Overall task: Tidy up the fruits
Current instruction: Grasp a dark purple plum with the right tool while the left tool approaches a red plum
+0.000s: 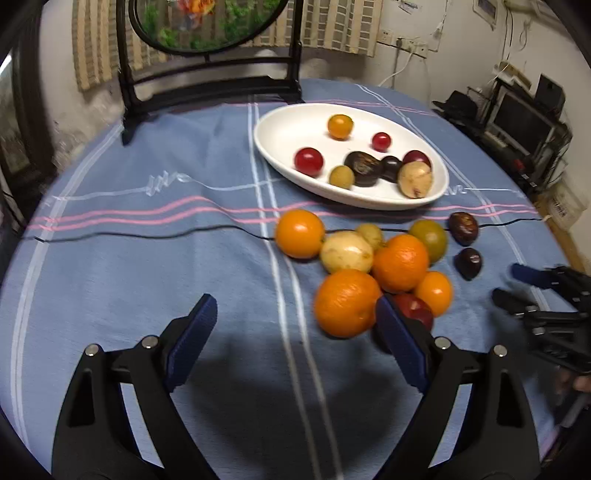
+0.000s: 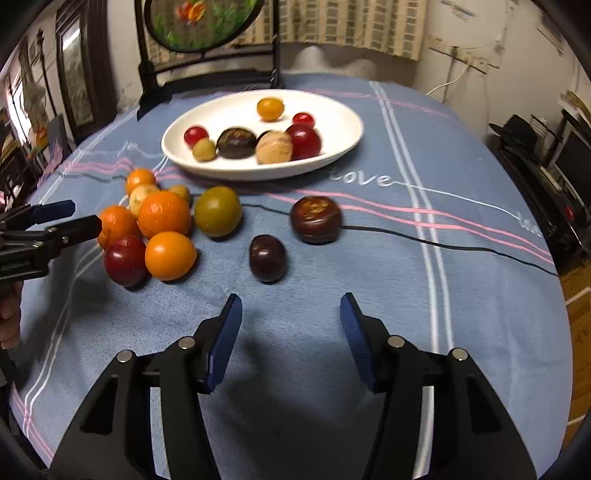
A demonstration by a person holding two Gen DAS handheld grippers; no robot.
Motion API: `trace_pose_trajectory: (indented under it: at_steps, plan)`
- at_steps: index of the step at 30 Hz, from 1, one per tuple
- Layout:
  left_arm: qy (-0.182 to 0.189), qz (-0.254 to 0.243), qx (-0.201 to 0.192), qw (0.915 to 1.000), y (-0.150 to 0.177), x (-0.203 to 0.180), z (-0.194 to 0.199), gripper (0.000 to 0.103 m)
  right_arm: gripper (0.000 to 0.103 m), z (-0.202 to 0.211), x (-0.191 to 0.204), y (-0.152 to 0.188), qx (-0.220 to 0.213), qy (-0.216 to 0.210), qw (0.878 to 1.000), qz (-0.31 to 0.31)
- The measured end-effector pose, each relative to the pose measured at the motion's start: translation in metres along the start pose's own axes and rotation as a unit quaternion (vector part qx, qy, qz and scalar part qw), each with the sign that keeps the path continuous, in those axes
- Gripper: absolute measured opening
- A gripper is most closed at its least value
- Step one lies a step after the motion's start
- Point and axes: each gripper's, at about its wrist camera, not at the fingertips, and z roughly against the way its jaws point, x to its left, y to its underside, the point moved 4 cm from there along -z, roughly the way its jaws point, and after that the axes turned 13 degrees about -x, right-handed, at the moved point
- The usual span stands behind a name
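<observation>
A white oval plate [image 1: 280,136] [image 2: 343,122] holds several small fruits: red, orange, dark and pale ones. In front of it a cluster of loose fruit lies on the blue cloth: oranges [image 1: 345,302] [image 2: 164,214], a pale fruit [image 1: 347,253], a green one [image 1: 430,236] [image 2: 218,210], a red one [image 1: 415,308] [image 2: 125,260]. Two dark fruits [image 2: 267,258] [image 2: 316,219] lie apart to the right. My left gripper [image 1: 295,314] is open and empty, its right finger touching the nearest orange. My right gripper [image 2: 291,317] is open and empty, just short of the smaller dark fruit [image 1: 468,263].
A black wooden stand with a round painted panel [image 1: 207,26] [image 2: 203,22] rises at the table's far edge. A thin black cable [image 1: 147,232] [image 2: 443,243] crosses the cloth. Shelves with electronics [image 1: 524,118] stand to the right, beyond the table edge.
</observation>
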Motion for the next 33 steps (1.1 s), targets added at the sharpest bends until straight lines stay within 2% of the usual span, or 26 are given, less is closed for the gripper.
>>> trace_pose_trajectory:
  at_steps: [4,9,10,11,14,22,33]
  plan:
    - [0.006,0.0,-0.001,1.0,0.002,0.001,-0.002,0.089,0.056,-0.023,0.007,-0.002,0.023,0.006,1.0,0.016]
    - [0.014,0.008,0.004,0.9999,0.004,0.003,-0.006,0.089,0.055,-0.04,0.016,-0.016,0.018,0.012,0.999,0.038]
    - [0.016,0.01,0.006,0.9998,0.005,0.004,-0.007,0.089,0.05,-0.041,0.016,-0.018,0.015,0.013,0.999,0.039]
    - [0.017,0.01,0.007,0.9998,0.006,0.004,-0.007,0.089,0.039,-0.043,0.016,-0.019,0.015,0.012,0.999,0.04]
    - [0.019,0.01,0.011,0.9997,0.007,0.004,-0.009,0.089,0.027,-0.042,0.016,-0.02,0.013,0.003,1.0,0.028]
    - [0.029,-0.019,0.01,0.9993,0.009,-0.014,-0.001,0.09,0.026,-0.009,0.001,-0.02,-0.039,-0.001,0.999,-0.015]
    - [0.046,-0.06,0.034,0.9966,0.025,-0.055,0.003,0.09,0.026,0.002,-0.001,-0.014,-0.052,-0.039,0.997,-0.041]
